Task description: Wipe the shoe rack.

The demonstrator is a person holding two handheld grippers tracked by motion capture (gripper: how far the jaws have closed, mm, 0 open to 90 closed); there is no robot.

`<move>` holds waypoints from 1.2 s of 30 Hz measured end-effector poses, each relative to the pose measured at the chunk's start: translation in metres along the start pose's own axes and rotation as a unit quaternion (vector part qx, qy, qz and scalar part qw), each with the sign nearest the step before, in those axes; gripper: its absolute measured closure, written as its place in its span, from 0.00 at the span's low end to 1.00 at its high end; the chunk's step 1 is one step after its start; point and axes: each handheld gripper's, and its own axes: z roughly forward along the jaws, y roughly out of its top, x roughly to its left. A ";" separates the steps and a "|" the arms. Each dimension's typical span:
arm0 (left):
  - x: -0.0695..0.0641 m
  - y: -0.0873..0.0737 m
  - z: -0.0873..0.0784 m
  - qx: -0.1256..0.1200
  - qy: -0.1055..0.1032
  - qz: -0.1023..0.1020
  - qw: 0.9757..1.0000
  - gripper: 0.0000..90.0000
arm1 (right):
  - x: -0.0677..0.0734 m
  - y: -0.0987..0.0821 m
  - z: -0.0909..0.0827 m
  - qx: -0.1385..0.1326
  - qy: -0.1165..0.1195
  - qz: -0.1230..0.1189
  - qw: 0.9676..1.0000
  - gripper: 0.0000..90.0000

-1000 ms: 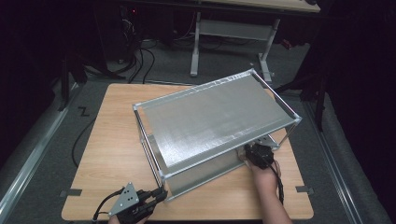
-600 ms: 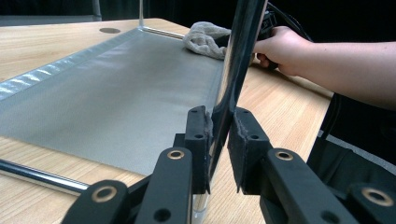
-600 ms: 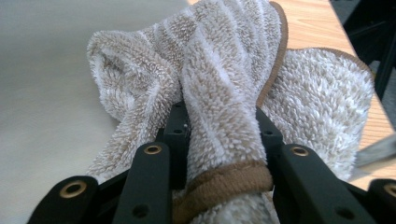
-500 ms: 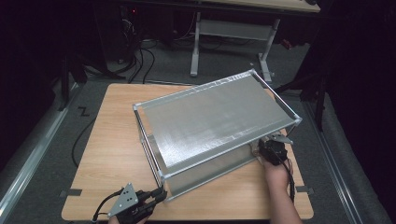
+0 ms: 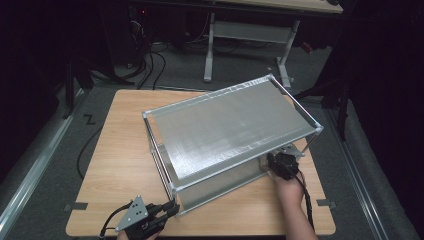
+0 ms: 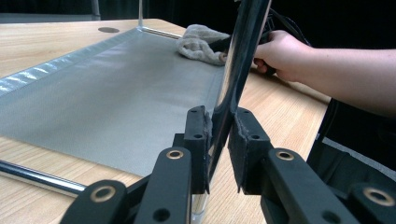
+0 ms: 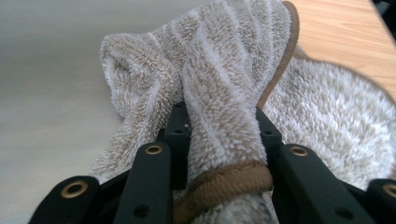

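We see a big wood table [image 5: 115, 150] with a pale, streaky grain. On it stands a rack [image 5: 235, 127] made of thin shiny metal rods, shaped like a box. Its top shelf is a flat grey sheet with a fine, dull weave. A lower shelf [image 6: 107, 93] of the same grey stuff lies just above the table.

Our left claw [image 5: 167, 210] is at the near corner of the rack. Its two black jaws are closed tight on the shiny round post [image 6: 238, 70] there, one pad on each side.

Our right claw [image 5: 277, 162] reaches under the top shelf at the right end of the rack. Its jaws are squeezed on a fluffy cloth [image 7: 219, 107]. The cloth is soft and fuzzy, pale tan with light stripes and a brown edge. It is bunched up between the pads, and the rest spreads out on the lower shelf near its far right corner.
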 end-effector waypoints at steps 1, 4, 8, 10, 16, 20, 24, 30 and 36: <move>0.000 0.000 0.000 0.000 0.000 0.000 1.000 0.86 | 0.000 0.000 0.000 0.000 0.000 0.000 1.000 0.75; 0.000 -0.001 0.000 -0.002 -0.001 -0.002 1.000 0.86 | 0.015 -0.001 -0.003 -0.003 0.017 -0.011 1.000 0.75; 0.000 -0.001 0.001 -0.004 -0.001 -0.003 1.000 0.85 | 0.036 -0.003 -0.007 -0.003 0.033 -0.029 0.999 0.75; 0.000 -0.001 0.001 -0.005 -0.001 -0.004 1.000 0.85 | 0.050 -0.004 -0.011 -0.002 0.043 -0.035 0.998 0.75; 0.000 -0.001 0.003 -0.003 -0.005 -0.002 1.000 0.85 | 0.083 -0.008 -0.020 -0.003 0.064 -0.052 0.997 0.75; 0.000 -0.001 0.003 -0.003 -0.005 -0.002 1.000 0.86 | 0.112 -0.011 -0.028 0.000 0.088 -0.063 0.994 0.75; -0.001 -0.002 0.004 -0.004 -0.007 -0.001 1.000 0.86 | 0.139 -0.014 -0.034 -0.006 0.113 -0.087 0.990 0.75; -0.001 -0.002 0.005 -0.004 -0.007 -0.002 1.000 0.85 | 0.171 -0.018 -0.040 -0.016 0.152 -0.101 0.983 0.75; -0.001 -0.002 0.006 -0.005 -0.006 -0.004 1.000 0.85 | 0.202 -0.021 -0.047 -0.020 0.174 -0.149 0.973 0.75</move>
